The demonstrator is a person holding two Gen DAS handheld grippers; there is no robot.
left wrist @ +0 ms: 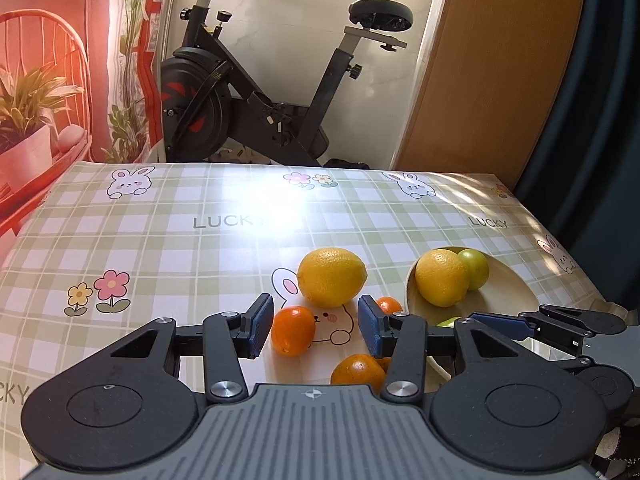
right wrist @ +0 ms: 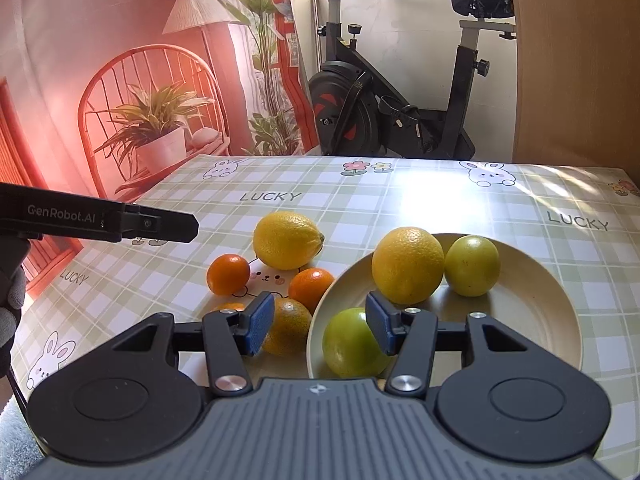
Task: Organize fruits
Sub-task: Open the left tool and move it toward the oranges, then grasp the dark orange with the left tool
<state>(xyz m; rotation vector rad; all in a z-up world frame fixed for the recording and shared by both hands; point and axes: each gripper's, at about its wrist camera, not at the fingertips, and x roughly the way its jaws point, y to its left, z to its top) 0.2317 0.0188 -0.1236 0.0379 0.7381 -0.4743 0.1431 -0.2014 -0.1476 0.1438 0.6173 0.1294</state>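
left fingers (left wrist: 316, 326) apart, empty | right fingers (right wrist: 320, 326) apart, empty | lemon (right wrist: 287, 241) beside plate (right wrist: 540, 300)

My left gripper (left wrist: 316, 330) has black triangular linkage arms with silver screw heads behind the jaws, blue ribbed pads on their inner faces, and a grey ridged housing with a small compass-like emblem below. My right gripper (right wrist: 320, 330) looks the same. Seen side-on, the left tool's black body reads "GenRobot.AI" in pale letters. A grey knit glove (right wrist: 10, 312) covers my left hand.
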